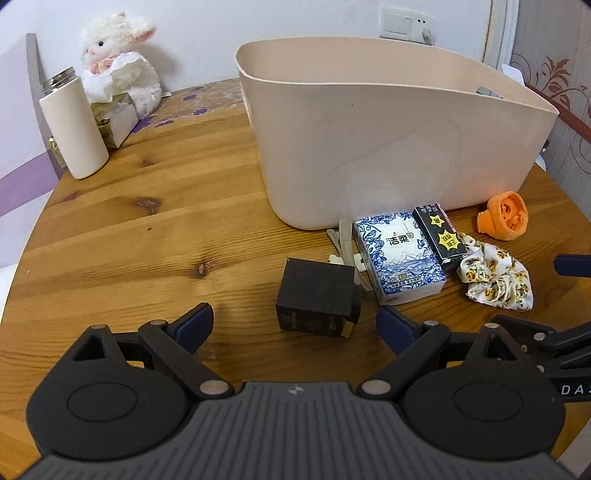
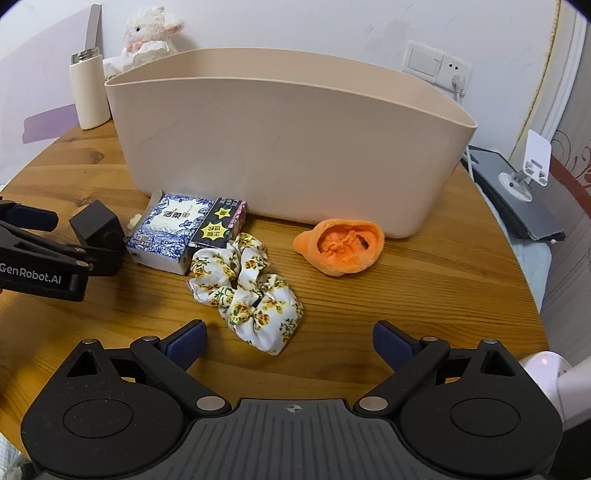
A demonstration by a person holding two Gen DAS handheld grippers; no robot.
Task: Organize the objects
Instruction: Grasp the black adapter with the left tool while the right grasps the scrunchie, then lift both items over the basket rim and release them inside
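A beige plastic bin (image 1: 369,147) (image 2: 280,147) stands on the round wooden table (image 1: 147,240). In front of it lie a black box (image 1: 316,297) (image 2: 98,225), a blue-and-white tissue pack (image 1: 400,256) (image 2: 166,232), a small black carton (image 1: 439,232) (image 2: 219,225), a floral scrunchie (image 1: 495,273) (image 2: 247,288), an orange cloth (image 1: 504,216) (image 2: 341,245) and a hair clip (image 1: 345,243). My left gripper (image 1: 295,325) is open, just before the black box. My right gripper (image 2: 290,343) is open, just before the scrunchie.
A white bottle (image 1: 74,129) (image 2: 88,96), a tissue box (image 1: 114,114) and a plush lamb (image 1: 122,55) (image 2: 151,29) stand at the table's back left. A wall socket (image 2: 436,64) and a phone stand (image 2: 528,166) are on the right.
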